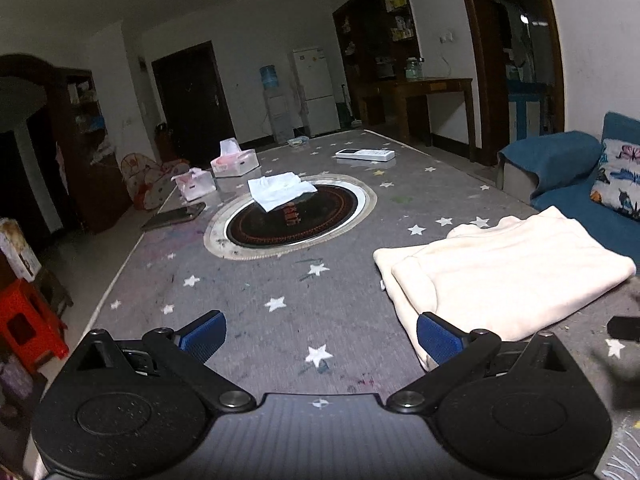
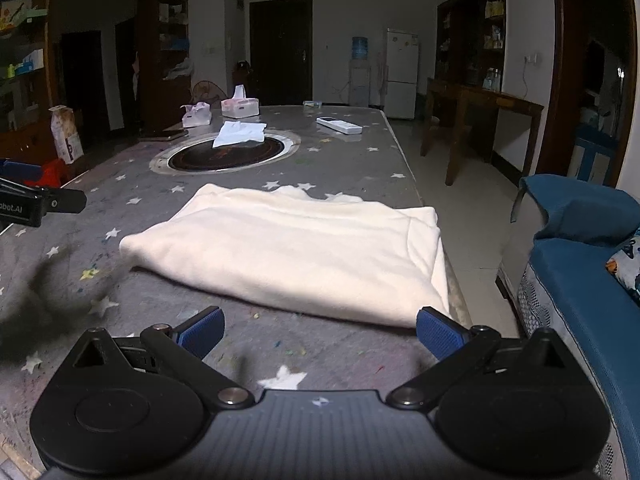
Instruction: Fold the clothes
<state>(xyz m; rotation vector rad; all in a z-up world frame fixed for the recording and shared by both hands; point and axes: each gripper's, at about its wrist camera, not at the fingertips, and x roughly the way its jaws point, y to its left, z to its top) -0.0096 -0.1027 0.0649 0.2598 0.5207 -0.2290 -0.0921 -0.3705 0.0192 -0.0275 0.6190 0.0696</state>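
A cream garment [image 2: 288,252] lies folded into a flat rectangle on the grey star-patterned tablecloth [image 2: 340,160], near the table's right edge. In the left wrist view the same garment [image 1: 508,272] sits to the right. My left gripper [image 1: 320,338] is open with only tablecloth between its blue pads; its right pad [image 1: 438,338] stands at the garment's near-left corner. My right gripper [image 2: 318,332] is open too, just in front of the garment's near edge, nothing between its jaws. The left gripper's black body [image 2: 24,204] shows at the left edge of the right wrist view.
A round black hotplate [image 1: 292,216] is set in the table's middle with a white cloth [image 1: 280,190] on it. Two tissue boxes [image 1: 234,162], a phone [image 1: 176,216] and a white remote [image 1: 366,155] lie beyond. A blue sofa [image 2: 580,280] stands right, a red stool [image 1: 28,328] left.
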